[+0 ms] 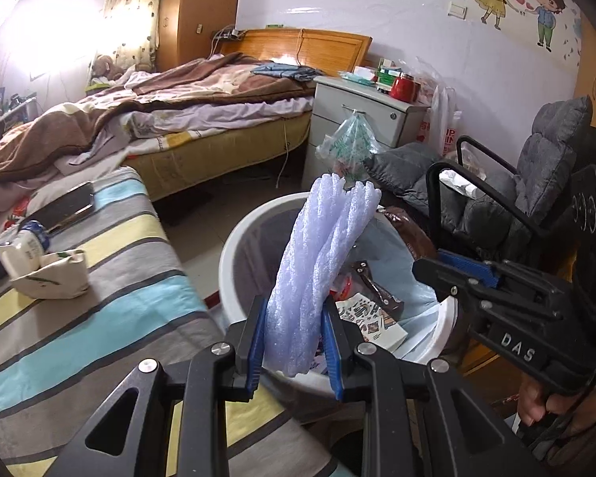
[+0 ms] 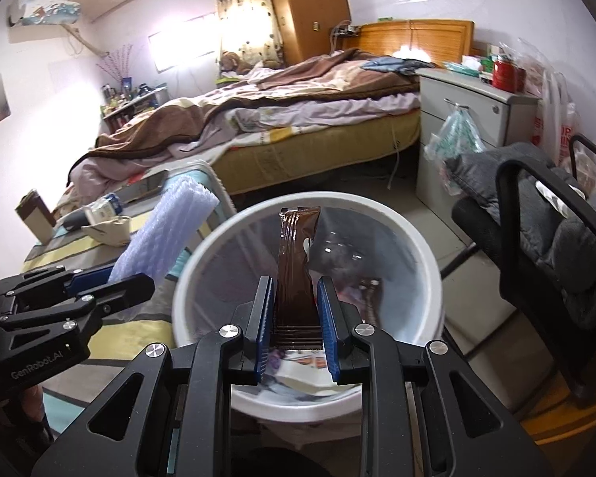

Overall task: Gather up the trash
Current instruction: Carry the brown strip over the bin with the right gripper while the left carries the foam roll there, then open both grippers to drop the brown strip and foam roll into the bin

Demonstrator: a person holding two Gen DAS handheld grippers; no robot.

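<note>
Foam netting (image 1: 318, 274) clamped in left tool (image 1: 294, 353), brown wrapper (image 2: 296, 274) pinched in right tool (image 2: 296, 338), over bin (image 2: 429, 262).

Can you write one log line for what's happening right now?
left gripper: holds foam sleeve | right gripper: holds brown wrapper | both over bin

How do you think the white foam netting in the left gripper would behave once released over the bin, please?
The foam netting looks very light, so it would probably fall slowly. It stands upright from the left gripper, so it seems springy and may catch on the bin rim.
</note>
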